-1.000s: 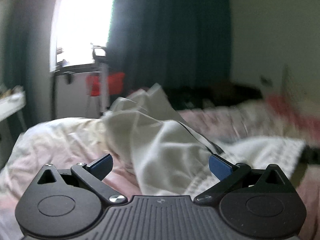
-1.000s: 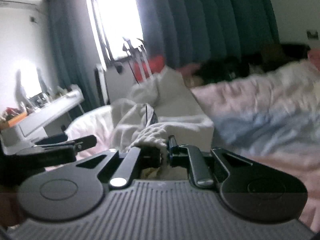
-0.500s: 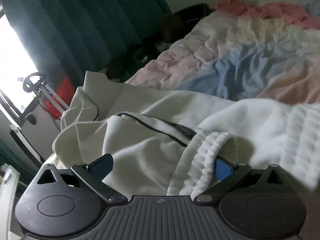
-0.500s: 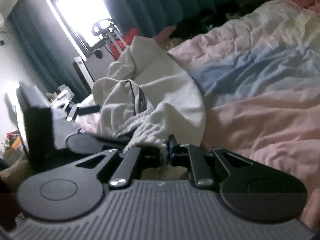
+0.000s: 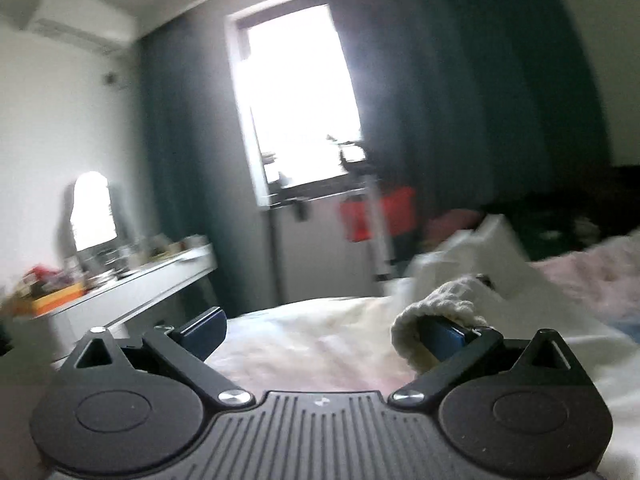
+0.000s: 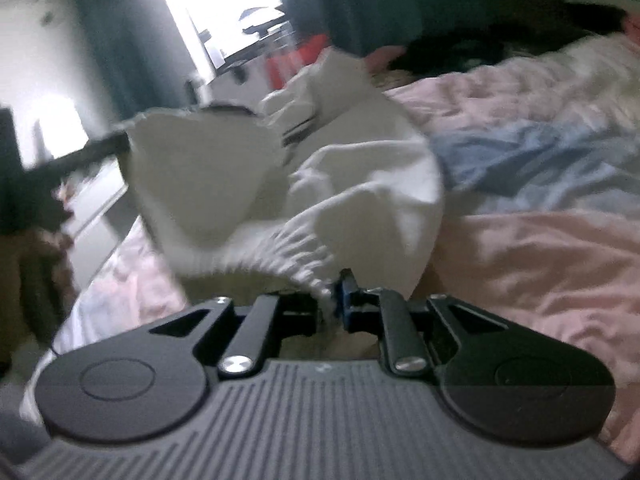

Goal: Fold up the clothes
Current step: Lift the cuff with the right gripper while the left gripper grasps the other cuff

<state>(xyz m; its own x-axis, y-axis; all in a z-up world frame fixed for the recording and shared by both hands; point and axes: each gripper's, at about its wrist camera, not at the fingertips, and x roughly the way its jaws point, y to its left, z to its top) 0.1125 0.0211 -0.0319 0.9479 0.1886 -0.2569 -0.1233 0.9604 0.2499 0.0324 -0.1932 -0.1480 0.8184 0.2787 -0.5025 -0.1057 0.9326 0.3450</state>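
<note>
A white garment (image 6: 344,176) with a ribbed hem lies bunched on the bed. My right gripper (image 6: 334,300) is shut on its ribbed hem (image 6: 296,248) and lifts it off the duvet. My left gripper (image 5: 324,330) is open; the ribbed edge of the garment (image 5: 436,306) is draped over its right finger, and nothing is between the jaws. The left gripper also shows as a dark blurred shape at the left of the right wrist view (image 6: 88,152), at the garment's far corner.
The bed has a pink, blue and white duvet (image 6: 540,184). A white desk with clutter (image 5: 132,280) stands left of the bed. A bright window (image 5: 300,100), dark curtains (image 5: 460,80) and a red object (image 5: 380,212) are behind.
The left gripper has swung from looking down at the garment to looking across the room, with the hem now hooked on its right finger. The right gripper has raised the hem, spreading the garment.
</note>
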